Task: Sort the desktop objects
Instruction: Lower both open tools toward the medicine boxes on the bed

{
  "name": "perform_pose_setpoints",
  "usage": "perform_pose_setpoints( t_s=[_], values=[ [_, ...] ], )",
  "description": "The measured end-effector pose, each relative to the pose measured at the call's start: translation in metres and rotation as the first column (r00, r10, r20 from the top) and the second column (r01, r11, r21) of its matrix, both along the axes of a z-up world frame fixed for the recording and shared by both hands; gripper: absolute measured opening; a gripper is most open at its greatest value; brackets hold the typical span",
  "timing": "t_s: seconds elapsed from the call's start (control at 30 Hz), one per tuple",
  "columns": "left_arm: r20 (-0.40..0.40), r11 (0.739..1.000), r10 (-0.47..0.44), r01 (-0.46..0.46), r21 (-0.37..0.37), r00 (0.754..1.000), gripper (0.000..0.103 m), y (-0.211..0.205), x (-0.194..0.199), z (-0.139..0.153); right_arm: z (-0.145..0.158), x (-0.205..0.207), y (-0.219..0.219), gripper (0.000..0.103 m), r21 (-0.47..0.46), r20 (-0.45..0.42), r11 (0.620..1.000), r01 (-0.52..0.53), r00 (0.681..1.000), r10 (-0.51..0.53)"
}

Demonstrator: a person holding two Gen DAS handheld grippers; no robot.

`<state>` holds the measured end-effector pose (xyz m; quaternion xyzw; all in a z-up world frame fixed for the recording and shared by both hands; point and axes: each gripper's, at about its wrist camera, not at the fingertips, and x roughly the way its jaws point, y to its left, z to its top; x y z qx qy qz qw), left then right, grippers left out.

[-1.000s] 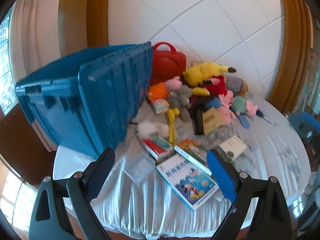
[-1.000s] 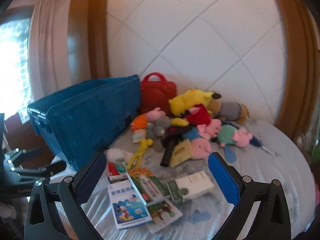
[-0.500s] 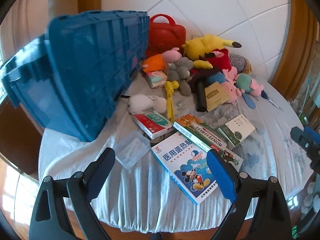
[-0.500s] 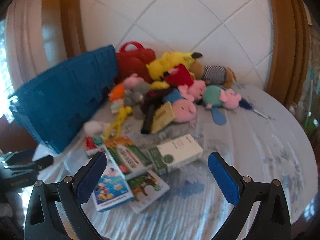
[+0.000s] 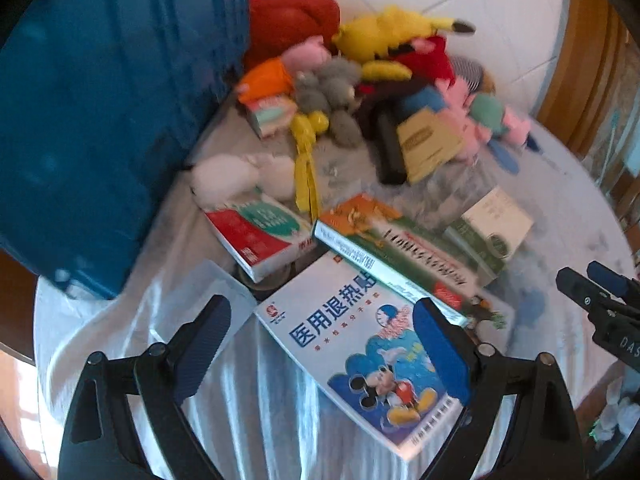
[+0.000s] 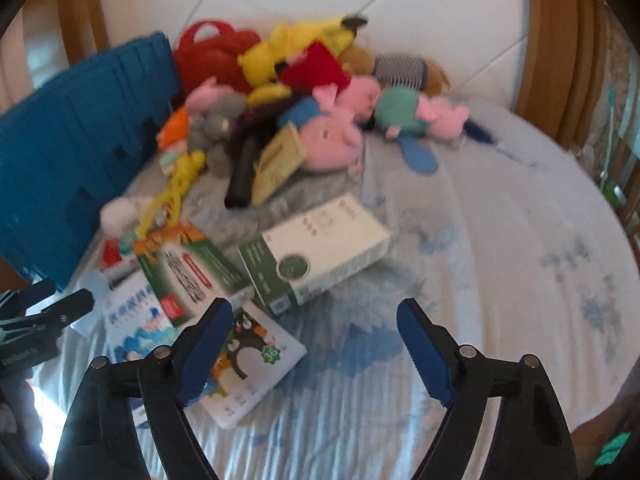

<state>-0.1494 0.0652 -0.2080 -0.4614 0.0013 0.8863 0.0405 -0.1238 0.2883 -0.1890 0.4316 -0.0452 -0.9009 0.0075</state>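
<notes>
On the cloth, Mickey Mouse box (image 5: 360,352) lettered 医用退热贴

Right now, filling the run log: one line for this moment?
left gripper: open, over cartoon box | right gripper: open, empty, closing | blue crate: left

A round table against a padded wall

I saw a white quilted wall (image 6: 400,12) framed by wooden trim (image 6: 560,60), and a pale blue-patterned cloth (image 6: 520,264) (rumpled) covering the table in daylight.
</notes>
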Motion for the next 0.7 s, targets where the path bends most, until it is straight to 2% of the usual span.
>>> perform_pose_setpoints(
  t_s=[0.07,0.13,0.17,0.27,0.37,0.53,0.63,0.7],
  values=[
    [0.032,1.000,0.005,-0.005,-0.015,0.999,0.081,0.008,-0.014,-0.016,-0.021,-0.016,-0.003,0.064,-0.006,0.050,1.000,-0.028,0.998,0.028],
    [0.049,1.000,0.009,-0.007,-0.026,0.999,0.077,0.015,-0.025,-0.027,-0.041,-0.031,-0.005,0.053,-0.021,0.093,0.998,-0.061,0.994,0.063],
    [0.062,0.999,0.016,-0.014,-0.034,0.998,0.077,0.020,-0.032,-0.033,-0.050,-0.038,-0.006,0.052,-0.030,0.111,0.996,-0.079,0.990,0.082],
    [0.076,0.999,0.040,-0.037,-0.035,0.996,0.077,0.032,-0.051,-0.043,-0.072,-0.059,-0.004,0.052,-0.046,0.153,0.991,-0.124,0.980,0.130],
    [0.068,0.997,0.062,-0.059,-0.045,0.996,0.077,0.047,-0.076,-0.045,-0.078,-0.082,0.016,0.052,-0.042,0.154,0.992,-0.115,0.981,0.121],
    [0.063,0.997,0.075,-0.074,-0.023,0.995,0.077,0.077,-0.121,-0.044,-0.073,-0.122,0.080,0.053,0.013,0.141,1.000,-0.006,0.990,0.005],
    [0.050,0.996,0.093,-0.094,0.008,0.994,0.077,0.083,-0.125,-0.033,-0.067,-0.130,0.109,0.055,0.043,0.133,0.998,0.053,0.989,-0.059],
    [0.058,0.996,0.086,-0.087,0.013,0.995,0.080,0.087,-0.124,-0.029,-0.064,-0.130,0.121,0.060,0.015,0.136,0.997,0.076,0.988,-0.077]
  ],
)
